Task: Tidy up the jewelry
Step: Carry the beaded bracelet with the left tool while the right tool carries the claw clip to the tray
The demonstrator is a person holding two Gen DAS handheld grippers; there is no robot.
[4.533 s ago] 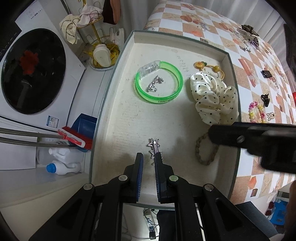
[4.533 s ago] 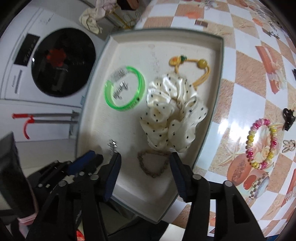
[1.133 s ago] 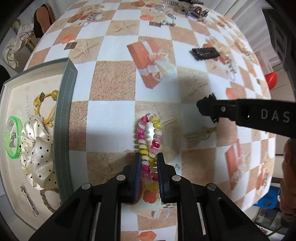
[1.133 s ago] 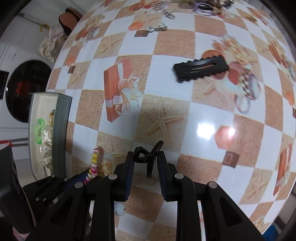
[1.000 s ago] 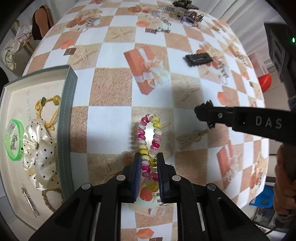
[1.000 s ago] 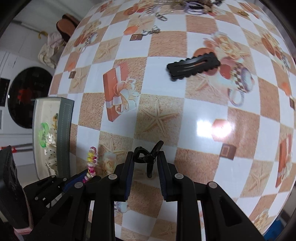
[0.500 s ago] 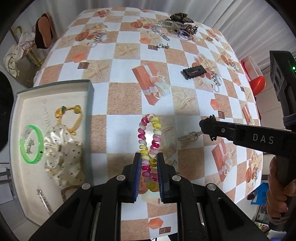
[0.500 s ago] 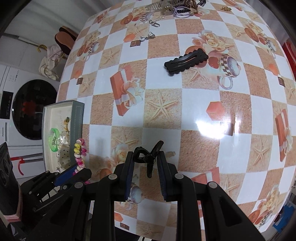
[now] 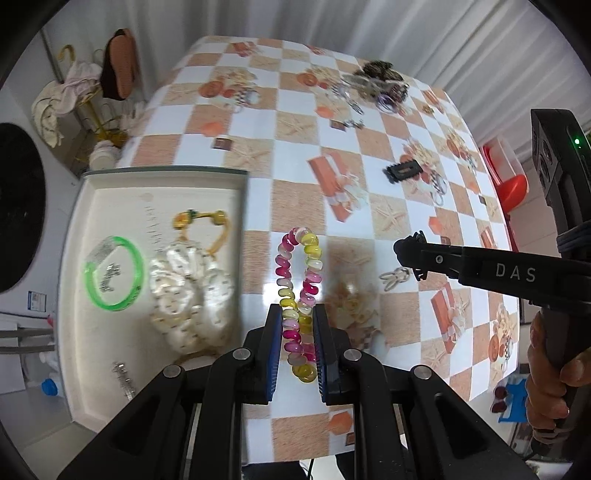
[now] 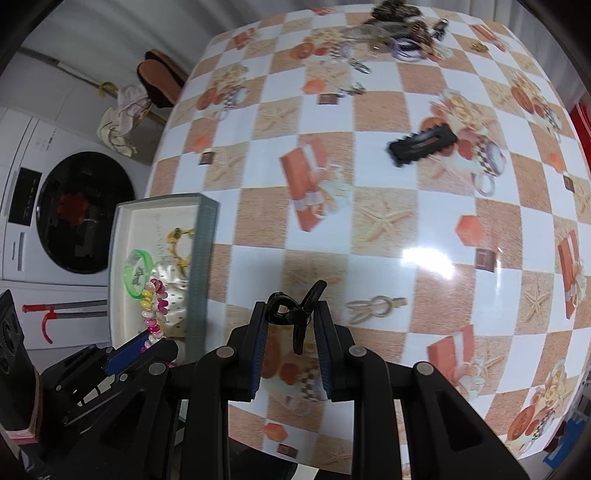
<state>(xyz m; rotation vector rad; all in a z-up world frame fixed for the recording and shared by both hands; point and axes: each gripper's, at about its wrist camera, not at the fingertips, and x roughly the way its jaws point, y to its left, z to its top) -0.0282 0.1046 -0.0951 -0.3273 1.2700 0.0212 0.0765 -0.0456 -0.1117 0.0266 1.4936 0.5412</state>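
Note:
My left gripper point(image 9: 296, 325) is shut on a pink and yellow beaded bracelet point(image 9: 297, 280) and holds it above the table, just right of the grey tray point(image 9: 242, 206). The bracelet also shows in the right wrist view point(image 10: 153, 302) over the tray's right side. My right gripper point(image 10: 290, 325) is shut on a small black claw hair clip point(image 10: 293, 314), held above the checkered tablecloth; its arm shows in the left wrist view point(image 9: 410, 251). The tray holds a green bangle point(image 9: 112, 273), a polka-dot scrunchie point(image 9: 192, 291), a yellow hair tie point(image 9: 201, 221) and a silver clip point(image 9: 123, 376).
On the table lie a beige bunny clip point(image 10: 373, 306), a black scalloped barrette point(image 10: 423, 144) and a heap of jewelry at the far edge point(image 10: 395, 33). A washing machine point(image 10: 74, 210) stands left of the table. The tray overhangs the table's left edge.
Both grippers have risen and pulled back from the table with the bracelet and the black clip held. The left one has drifted toward the tray, which now shows more fully.

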